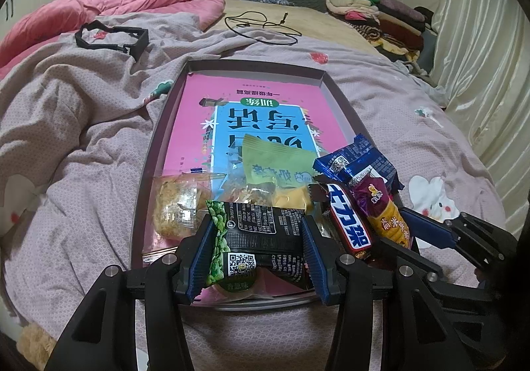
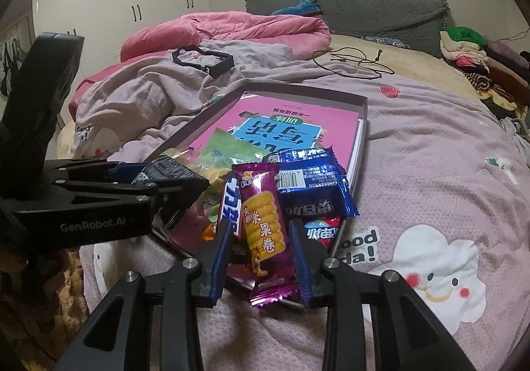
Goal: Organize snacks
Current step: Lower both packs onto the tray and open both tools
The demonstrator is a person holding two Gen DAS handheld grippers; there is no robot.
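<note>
Now mid-sort: left tongs clamped on black-and-green packet at near end of tray; right tongs narrow, straddling purple rice-roll packet, grip uncertain. Next, probably lifting clear and placing neatly.

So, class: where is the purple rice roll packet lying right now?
In the right wrist view, the purple rice roll packet lies between the right tool's fingers at the tray's near edge, overlapping the blue packet.
</note>
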